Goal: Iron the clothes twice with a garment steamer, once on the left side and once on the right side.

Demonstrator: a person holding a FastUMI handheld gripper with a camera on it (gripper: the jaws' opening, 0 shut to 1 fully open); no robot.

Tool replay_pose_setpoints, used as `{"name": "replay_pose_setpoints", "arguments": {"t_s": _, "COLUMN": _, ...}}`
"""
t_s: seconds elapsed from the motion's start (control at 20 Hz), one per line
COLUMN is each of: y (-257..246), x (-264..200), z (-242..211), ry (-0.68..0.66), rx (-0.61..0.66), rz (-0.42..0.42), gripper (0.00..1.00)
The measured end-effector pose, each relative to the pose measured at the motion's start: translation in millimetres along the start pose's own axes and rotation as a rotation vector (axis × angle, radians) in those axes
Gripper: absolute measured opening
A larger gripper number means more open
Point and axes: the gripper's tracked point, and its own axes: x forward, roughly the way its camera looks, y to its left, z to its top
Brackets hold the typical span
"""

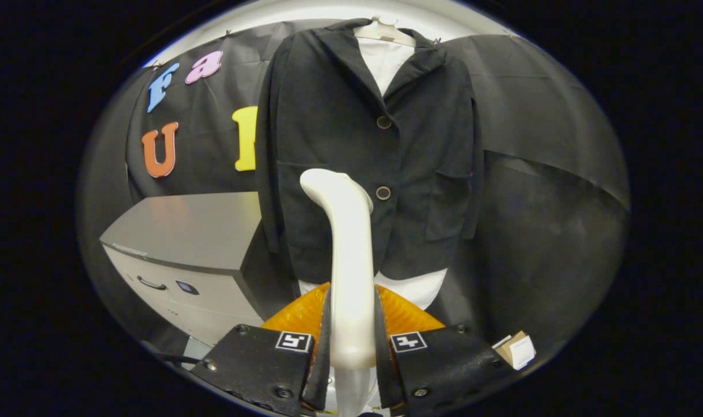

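A black jacket (351, 150) over a white shirt (386, 61) hangs on a hanger (384, 30) against the booth wall, two buttons down its front. My gripper (351, 341) is shut on the white handle of the garment steamer (348, 255), which stands upright between the fingers. The steamer's head curves forward at its top, level with the jacket's lower button (383, 193) and just left of it. I cannot tell whether the head touches the cloth. The shirt hem (423, 286) shows below the jacket.
A grey cabinet (183, 243) with a drawer handle stands to the left of the jacket. A small cardboard box (516, 349) lies low on the right. Black cloth covers the wall behind and to the right.
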Motion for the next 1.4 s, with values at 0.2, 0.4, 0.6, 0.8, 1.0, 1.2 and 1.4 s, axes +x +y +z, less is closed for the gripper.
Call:
{"name": "replay_pose_setpoints", "arguments": {"t_s": 0.2, "y": -1, "x": 5, "z": -24, "ry": 0.04, "rx": 0.0, "rz": 0.0, "gripper": 0.37}}
{"name": "replay_pose_setpoints", "arguments": {"t_s": 0.4, "y": 4, "x": 13, "z": -52, "ry": 0.093, "rx": -0.017, "rz": 0.005, "gripper": 0.37}}
{"name": "replay_pose_setpoints", "arguments": {"t_s": 0.6, "y": 5, "x": 14, "z": -63, "ry": 0.12, "rx": -0.018, "rz": 0.012, "gripper": 0.37}}
{"name": "replay_pose_setpoints", "arguments": {"t_s": 0.8, "y": -3, "x": -2, "z": -55, "ry": 0.105, "rx": 0.023, "rz": 0.029, "gripper": 0.37}}
{"name": "replay_pose_setpoints", "arguments": {"t_s": 1.0, "y": -33, "x": -38, "z": -18, "ry": 0.021, "rx": 0.074, "rz": 0.03, "gripper": 0.37}}
{"name": "replay_pose_setpoints", "arguments": {"t_s": 1.2, "y": -66, "x": -72, "z": 33, "ry": -0.085, "rx": 0.118, "rz": 0.008, "gripper": 0.36}}
{"name": "replay_pose_setpoints", "arguments": {"t_s": 1.4, "y": -100, "x": -89, "z": 95, "ry": -0.198, "rx": 0.161, "rz": -0.023, "gripper": 0.37}}
